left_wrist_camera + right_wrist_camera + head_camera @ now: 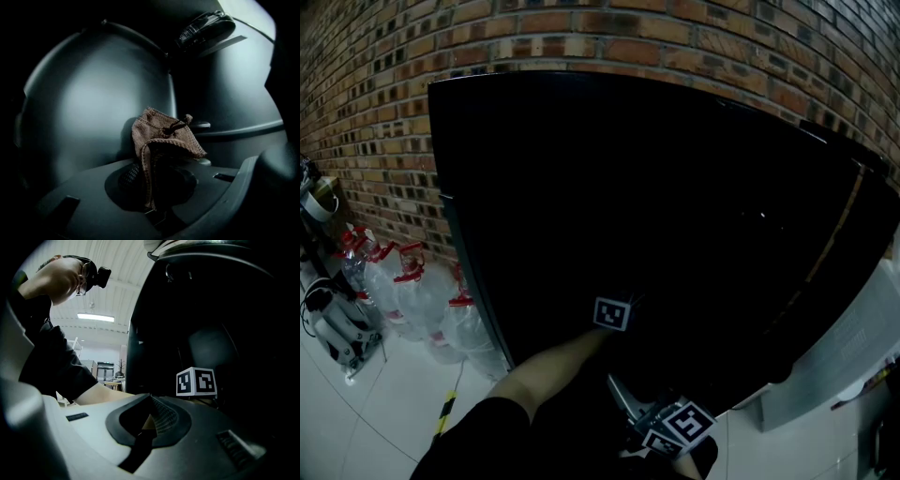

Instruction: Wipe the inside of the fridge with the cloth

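Inside fridge (656, 216), left gripper (157, 164) clamps brown cloth (159, 136), possibly touching wall (93, 108).

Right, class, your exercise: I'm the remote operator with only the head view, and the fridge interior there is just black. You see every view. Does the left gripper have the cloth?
Observer: Yes. The left gripper has its jaws shut on a bunched brown cloth.
Operator: Is it wiping anything?
Observer: I can't confirm contact. The cloth sits in front of the fridge's pale grey back wall.
Operator: Anything in there to steer round?
Observer: A ribbed dial hangs at the upper right, above a ledge on the side wall.
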A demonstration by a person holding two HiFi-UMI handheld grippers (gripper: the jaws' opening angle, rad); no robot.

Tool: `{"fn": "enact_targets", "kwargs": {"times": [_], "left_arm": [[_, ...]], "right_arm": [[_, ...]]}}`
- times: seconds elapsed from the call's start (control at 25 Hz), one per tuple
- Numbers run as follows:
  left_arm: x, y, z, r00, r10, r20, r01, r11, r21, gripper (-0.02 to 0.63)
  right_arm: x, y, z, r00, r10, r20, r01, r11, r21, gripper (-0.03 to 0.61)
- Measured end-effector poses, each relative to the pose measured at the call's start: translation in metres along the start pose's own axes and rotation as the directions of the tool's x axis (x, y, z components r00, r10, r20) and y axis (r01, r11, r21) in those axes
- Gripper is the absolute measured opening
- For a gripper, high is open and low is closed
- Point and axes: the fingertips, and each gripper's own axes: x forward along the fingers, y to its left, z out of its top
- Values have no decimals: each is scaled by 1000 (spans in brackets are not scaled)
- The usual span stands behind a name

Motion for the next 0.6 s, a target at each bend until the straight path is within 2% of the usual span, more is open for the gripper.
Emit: {"fn": "enact_targets", "kwargs": {"times": [0.32, 0.6], "left_arm": [[-32, 50, 7, 990, 144, 9, -144, 989, 15, 55], [-62, 94, 14, 948, 316, 38, -317, 948, 15, 55]], "right_arm": [[19, 16, -5, 998, 56, -24, -56, 998, -17, 5], [28, 26, -8, 995, 91, -27, -92, 996, -12, 5]]}}
